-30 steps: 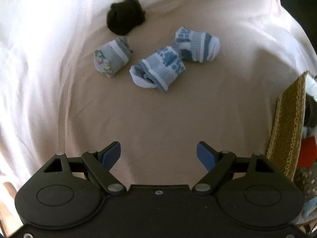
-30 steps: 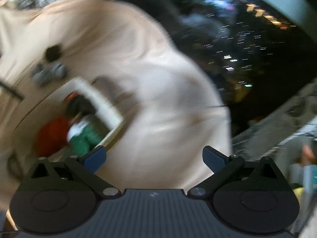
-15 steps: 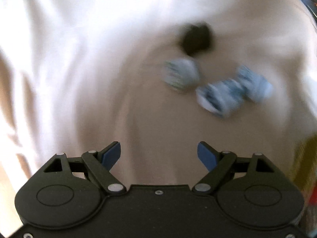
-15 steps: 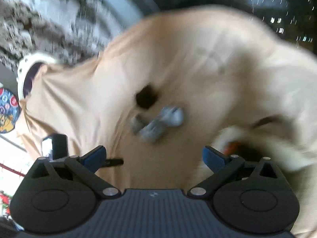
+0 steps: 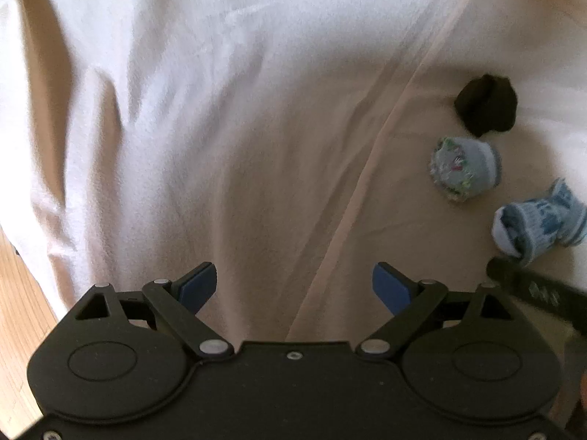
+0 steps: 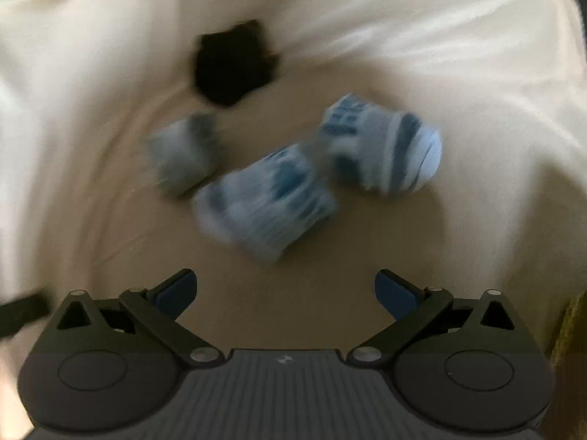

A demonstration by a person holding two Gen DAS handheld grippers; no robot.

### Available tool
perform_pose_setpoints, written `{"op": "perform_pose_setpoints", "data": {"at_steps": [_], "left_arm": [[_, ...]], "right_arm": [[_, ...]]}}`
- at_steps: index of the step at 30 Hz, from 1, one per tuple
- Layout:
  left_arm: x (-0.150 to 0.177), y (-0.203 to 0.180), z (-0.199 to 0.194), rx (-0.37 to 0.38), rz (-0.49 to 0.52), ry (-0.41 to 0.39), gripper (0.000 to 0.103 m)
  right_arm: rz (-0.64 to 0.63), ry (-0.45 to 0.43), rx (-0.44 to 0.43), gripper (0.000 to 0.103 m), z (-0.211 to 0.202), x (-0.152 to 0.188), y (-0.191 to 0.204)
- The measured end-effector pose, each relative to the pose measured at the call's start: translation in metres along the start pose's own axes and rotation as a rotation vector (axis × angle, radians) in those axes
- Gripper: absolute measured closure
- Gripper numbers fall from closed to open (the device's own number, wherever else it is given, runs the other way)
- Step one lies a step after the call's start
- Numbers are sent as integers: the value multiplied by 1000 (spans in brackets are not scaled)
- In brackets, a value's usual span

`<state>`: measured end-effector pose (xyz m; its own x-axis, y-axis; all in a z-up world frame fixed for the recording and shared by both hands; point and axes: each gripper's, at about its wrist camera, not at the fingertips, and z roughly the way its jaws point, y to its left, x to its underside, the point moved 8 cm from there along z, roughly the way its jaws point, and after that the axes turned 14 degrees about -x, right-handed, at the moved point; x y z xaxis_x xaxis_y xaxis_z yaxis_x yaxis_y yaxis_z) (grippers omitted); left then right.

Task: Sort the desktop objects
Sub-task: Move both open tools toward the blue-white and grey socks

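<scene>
**Both hand-held grippers released above cloth-covered surface**

The left hand-held gripper (image 5: 293, 282) hangs with jaws spread, holding nothing, over a broad bare stretch of cream cloth-covered surface (image 5: 220, 128); wooden floor (image 5: 18, 293) shows past its near-left edge. The right hand-held gripper (image 6: 286, 289) is likewise released. Just beyond it lie four rolled socks: a light-blue patterned bundle (image 6: 264, 198) nearest, a blue-striped white bundle (image 6: 385, 150) to the right, a grey bundle (image 6: 183, 154) left, a black bundle (image 6: 234, 66) farthest.

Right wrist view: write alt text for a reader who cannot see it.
The open right gripper hovers empty over four rolled sock bundles on a cream cloth: a black one, a grey one and two blue-and-white ones. The picture is motion-blurred.
</scene>
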<state>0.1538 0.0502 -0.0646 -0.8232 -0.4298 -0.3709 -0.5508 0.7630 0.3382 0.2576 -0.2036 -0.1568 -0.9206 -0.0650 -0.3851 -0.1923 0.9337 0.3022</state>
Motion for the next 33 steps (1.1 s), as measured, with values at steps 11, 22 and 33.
{"op": "perform_pose_setpoints", "data": {"at_steps": [11,22,33], "left_arm": [[17,-31,1,4,116,-17,14],[5,-35,-2,-55,146,-80,14],[2,-35,-4,-87,155,-68,14]], "right_arm": [[-287,-430,-27,1,13,-6,6],[-293,-427,-23,1,9,-9,8],[-294,-426,-23,1,18,-10,10]]}}
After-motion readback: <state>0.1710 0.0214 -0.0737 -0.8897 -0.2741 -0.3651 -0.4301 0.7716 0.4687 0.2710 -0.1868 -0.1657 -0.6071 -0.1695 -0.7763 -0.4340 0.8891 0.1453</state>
